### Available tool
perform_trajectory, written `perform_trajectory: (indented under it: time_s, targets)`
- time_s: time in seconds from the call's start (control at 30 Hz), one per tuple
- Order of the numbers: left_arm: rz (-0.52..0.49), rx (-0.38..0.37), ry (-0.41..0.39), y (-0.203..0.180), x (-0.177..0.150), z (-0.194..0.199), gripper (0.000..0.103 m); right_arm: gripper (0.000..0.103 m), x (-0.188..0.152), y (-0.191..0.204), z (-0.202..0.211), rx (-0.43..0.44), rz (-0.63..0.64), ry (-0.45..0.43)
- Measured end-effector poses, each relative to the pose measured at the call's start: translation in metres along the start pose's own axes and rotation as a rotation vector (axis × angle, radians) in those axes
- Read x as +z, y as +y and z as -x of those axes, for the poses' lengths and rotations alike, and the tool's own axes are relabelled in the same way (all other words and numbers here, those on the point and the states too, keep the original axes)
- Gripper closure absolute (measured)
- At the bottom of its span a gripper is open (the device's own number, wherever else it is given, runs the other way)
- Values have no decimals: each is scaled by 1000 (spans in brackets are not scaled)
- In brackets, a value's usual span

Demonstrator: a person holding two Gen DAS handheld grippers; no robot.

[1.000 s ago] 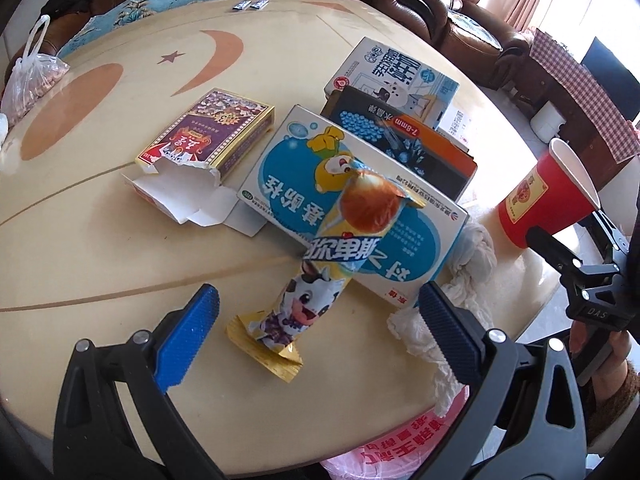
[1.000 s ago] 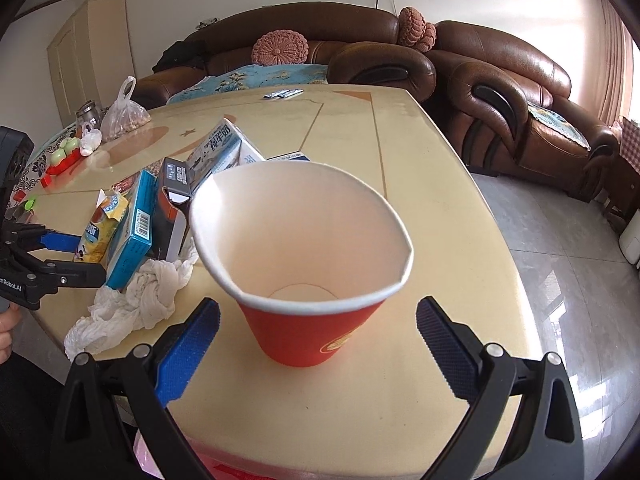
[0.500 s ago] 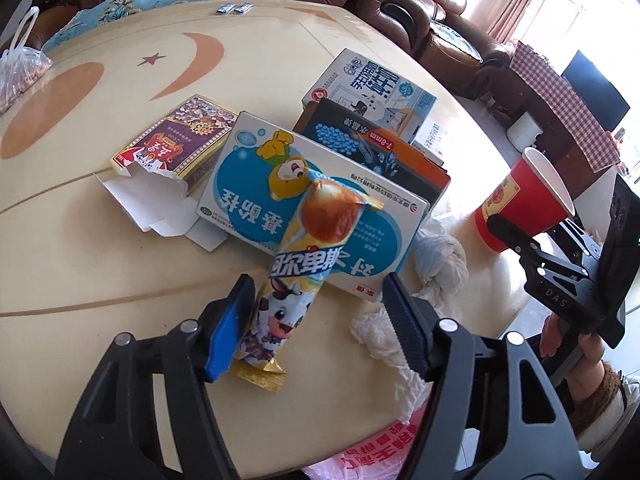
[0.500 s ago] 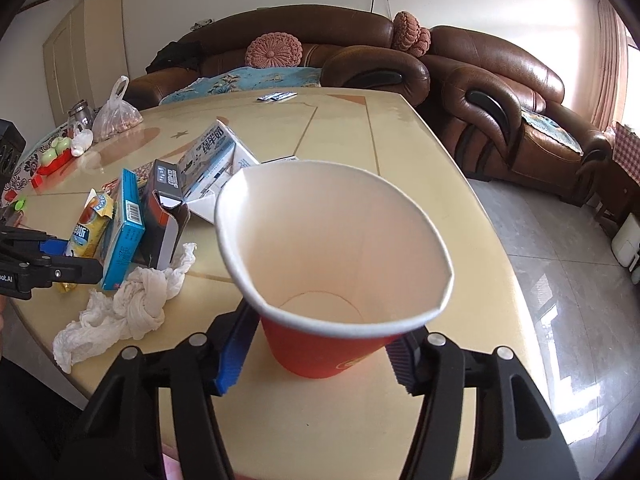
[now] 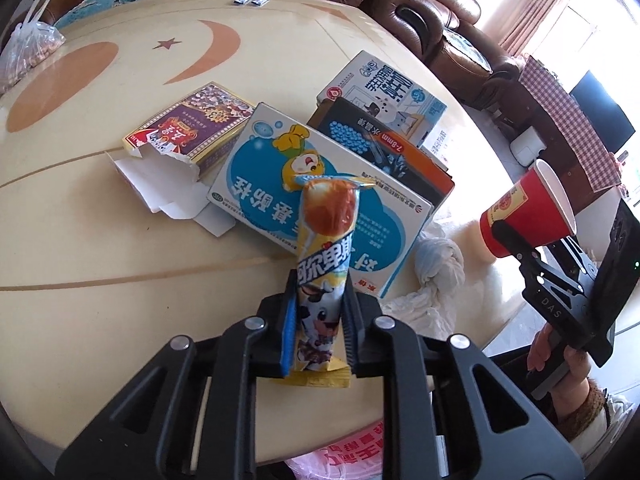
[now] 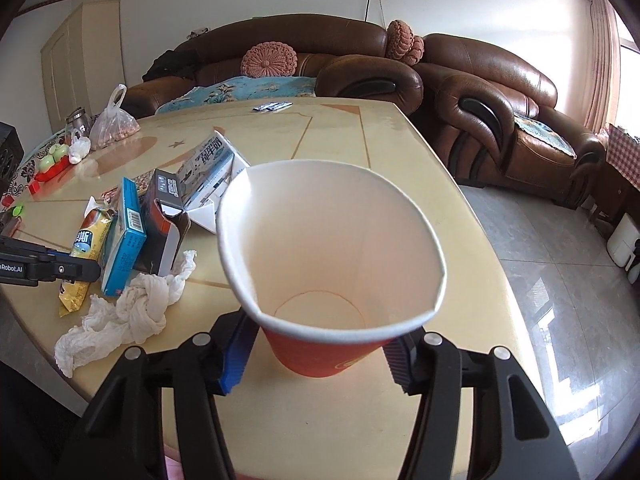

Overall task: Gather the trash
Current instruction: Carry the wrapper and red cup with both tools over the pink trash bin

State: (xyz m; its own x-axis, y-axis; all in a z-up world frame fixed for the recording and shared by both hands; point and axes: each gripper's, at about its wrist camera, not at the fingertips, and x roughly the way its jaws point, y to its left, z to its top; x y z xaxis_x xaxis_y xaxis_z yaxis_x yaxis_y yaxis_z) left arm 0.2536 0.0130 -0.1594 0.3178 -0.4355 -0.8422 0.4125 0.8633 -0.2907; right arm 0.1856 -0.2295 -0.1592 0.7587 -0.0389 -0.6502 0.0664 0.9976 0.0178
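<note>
My left gripper point(image 5: 318, 308) is shut on the lower end of a yellow ice-cream wrapper point(image 5: 324, 248) with a cow picture; its top leans on a blue-and-white box point(image 5: 320, 184). My right gripper point(image 6: 316, 354) is shut on a red paper cup point(image 6: 328, 264), squeezing its white rim out of round; the cup is empty. In the left wrist view the cup point(image 5: 528, 212) is held tilted off the table's right edge. A crumpled white tissue point(image 6: 128, 312) lies on the table between the two grippers; it also shows in the left wrist view point(image 5: 436, 264).
On the cream table point(image 5: 100, 240) lie a torn purple box point(image 5: 188, 128), a black-and-orange box point(image 5: 380, 148) and a white-blue box point(image 5: 384, 88). A plastic bag point(image 6: 112, 124) and small items sit far left. Brown sofas point(image 6: 500, 112) stand behind. A pink bag point(image 5: 344, 456) hangs below the table edge.
Both grippers have closed: the left on the ice-cream wrapper, the right on the red cup, whose rim is now deformed. The cup is tilted and raised a little.
</note>
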Motion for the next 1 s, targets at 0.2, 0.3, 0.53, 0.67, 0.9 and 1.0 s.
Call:
perform_trajectory:
  time_s: [0.2, 0.3, 0.53, 0.67, 0.9, 1.0]
  targets:
    - [64, 60, -17, 8, 4, 3, 85, 48, 1, -1, 5, -5, -12, -9]
    - [80, 92, -23, 11, 3, 6, 85, 48, 3, 0, 10, -15, -9, -20]
    - [61, 149, -79, 1, -4, 31, 85, 48, 9, 7, 30, -18, 17, -22]
    - [50, 164, -115, -16, -7, 48, 85, 48, 14, 16, 51, -4, 25, -25]
    - [23, 170, -189, -39, -25, 86, 85, 48, 24, 28, 99, 27, 28, -45]
    - [14, 164, -213, -50, -37, 102, 85, 48, 25, 35, 122, 35, 42, -61]
